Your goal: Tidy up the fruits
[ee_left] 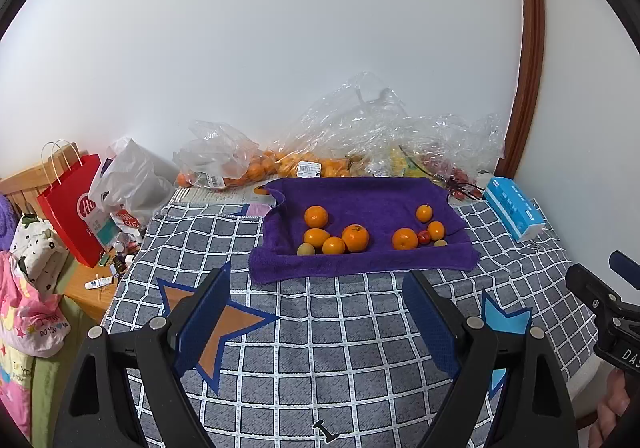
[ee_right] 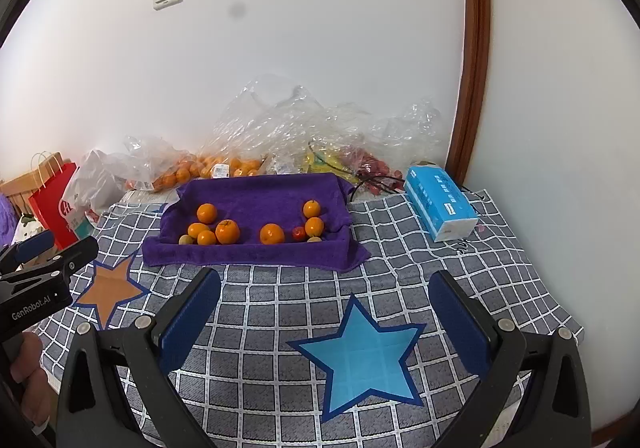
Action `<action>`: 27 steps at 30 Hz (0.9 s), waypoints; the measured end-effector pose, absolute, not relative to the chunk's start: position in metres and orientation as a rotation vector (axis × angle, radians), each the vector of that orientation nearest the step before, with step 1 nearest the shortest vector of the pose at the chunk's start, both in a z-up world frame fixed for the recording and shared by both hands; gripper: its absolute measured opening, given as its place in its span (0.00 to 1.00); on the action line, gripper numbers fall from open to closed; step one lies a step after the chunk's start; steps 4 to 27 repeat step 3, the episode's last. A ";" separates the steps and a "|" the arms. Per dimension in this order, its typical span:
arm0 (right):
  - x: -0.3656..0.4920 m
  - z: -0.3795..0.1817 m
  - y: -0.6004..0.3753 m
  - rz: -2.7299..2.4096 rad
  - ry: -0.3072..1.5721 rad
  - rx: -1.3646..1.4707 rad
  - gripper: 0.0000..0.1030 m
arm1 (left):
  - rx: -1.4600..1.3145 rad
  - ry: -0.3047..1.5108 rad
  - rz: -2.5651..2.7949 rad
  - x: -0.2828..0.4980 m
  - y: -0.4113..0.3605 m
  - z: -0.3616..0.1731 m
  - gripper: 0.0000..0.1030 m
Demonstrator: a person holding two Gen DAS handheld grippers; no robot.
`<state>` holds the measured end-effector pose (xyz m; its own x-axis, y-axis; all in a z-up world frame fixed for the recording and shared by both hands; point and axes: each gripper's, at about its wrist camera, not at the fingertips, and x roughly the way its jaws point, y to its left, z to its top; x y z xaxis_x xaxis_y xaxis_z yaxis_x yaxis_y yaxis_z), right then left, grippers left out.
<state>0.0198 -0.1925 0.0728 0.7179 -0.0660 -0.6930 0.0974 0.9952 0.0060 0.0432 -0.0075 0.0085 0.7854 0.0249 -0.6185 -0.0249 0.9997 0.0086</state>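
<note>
Fruit: oranges [ee_left: 355, 237], one small red fruit [ee_left: 424, 236], in two clusters on purple towel [ee_left: 360, 268].
Fingers: I held both grippers [ee_left: 320, 324] [ee_right: 324, 324] open, empty.
Progress: sorting stage unclear.

The crinkly clear plastic bags [ee_left: 360, 128] at the top middle hide most of the small orange fruits [ee_left: 256, 170] inside. The red paper bag [ee_right: 54, 200] is half hidden at the left.

Left hand-held gripper [ee_left: 316, 312] open above checked cloth [ee_left: 320, 348]; fruits [ee_left: 355, 237] on purple towel [ee_left: 360, 204].
</note>
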 end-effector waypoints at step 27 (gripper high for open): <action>0.022 0.071 -0.191 -0.083 0.767 0.036 0.99 | 0.003 0.661 0.032 0.044 -0.006 0.010 0.85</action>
